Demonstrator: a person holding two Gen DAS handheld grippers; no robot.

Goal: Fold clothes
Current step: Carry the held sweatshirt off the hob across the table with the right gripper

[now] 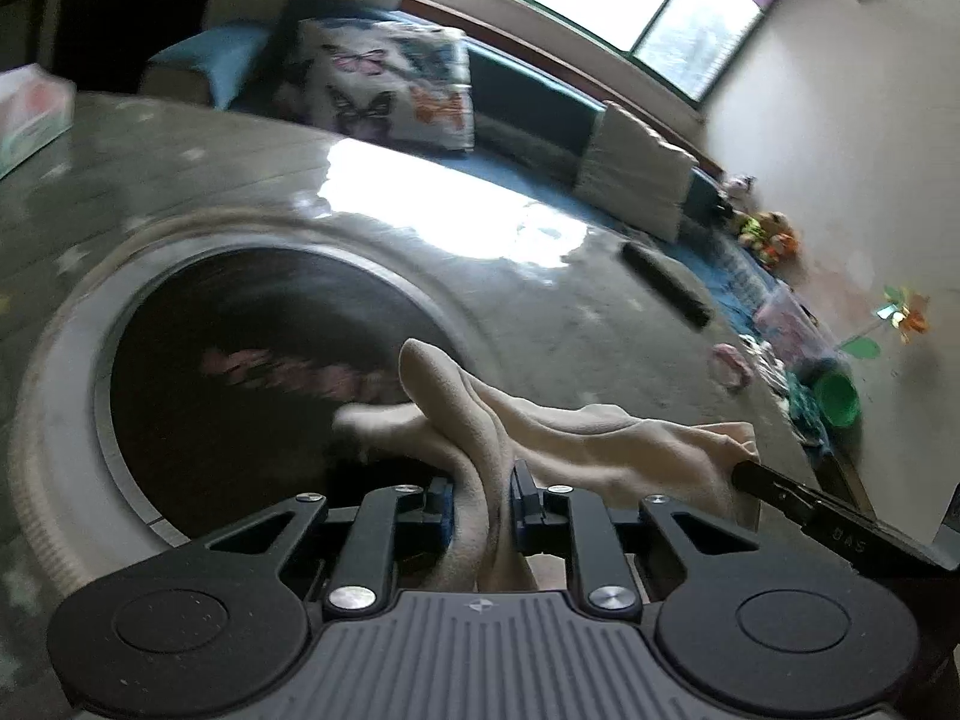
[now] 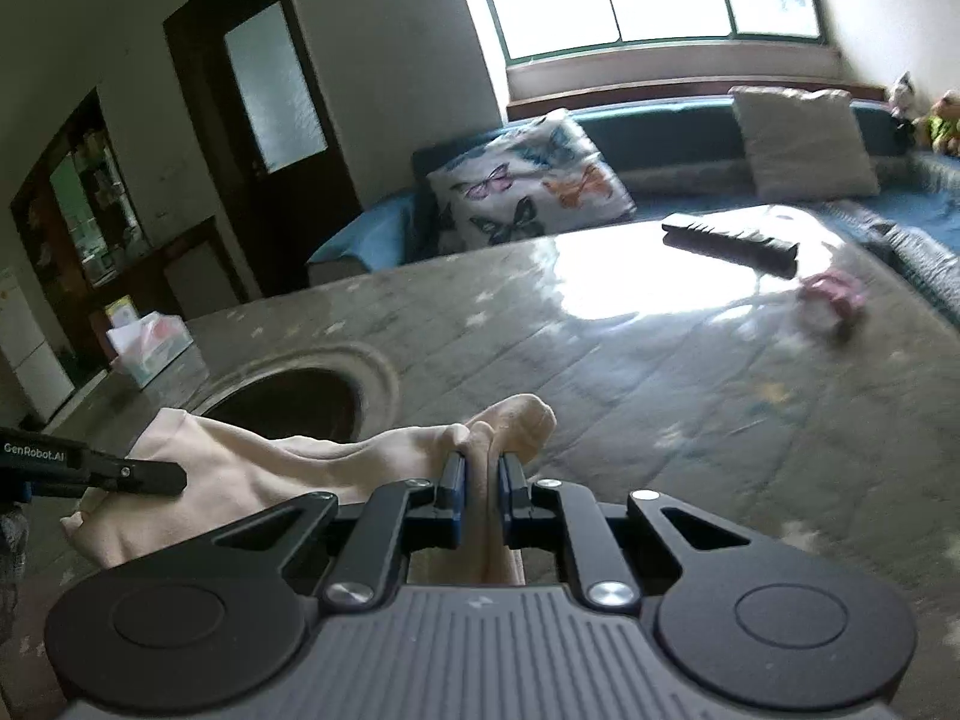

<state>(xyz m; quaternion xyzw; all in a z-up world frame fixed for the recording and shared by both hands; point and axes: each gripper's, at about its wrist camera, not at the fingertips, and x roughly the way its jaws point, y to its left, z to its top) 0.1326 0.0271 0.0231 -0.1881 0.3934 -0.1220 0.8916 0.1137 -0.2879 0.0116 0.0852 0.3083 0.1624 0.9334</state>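
A cream-coloured garment [image 1: 570, 438] hangs bunched above the grey table [image 1: 540, 312], stretched between my two grippers. My left gripper [image 1: 480, 495] is shut on one bunched end of it, just in front of a round dark opening [image 1: 252, 372] in the tabletop. The right gripper's fingertip [image 1: 756, 477] pinches the cloth's other edge at the right of the left wrist view. In the right wrist view my right gripper [image 2: 482, 483] is shut on a fold of the same cream garment [image 2: 252, 474], and the left gripper's fingertip [image 2: 162, 476] grips it at the left.
A black remote [image 2: 729, 235] and a pink object [image 2: 831, 300] lie on the far side of the table. A tissue box [image 2: 153, 348] stands near the left edge. Behind is a blue sofa [image 2: 924, 213] with a butterfly cushion [image 2: 528, 180] and a white cushion [image 2: 801, 141].
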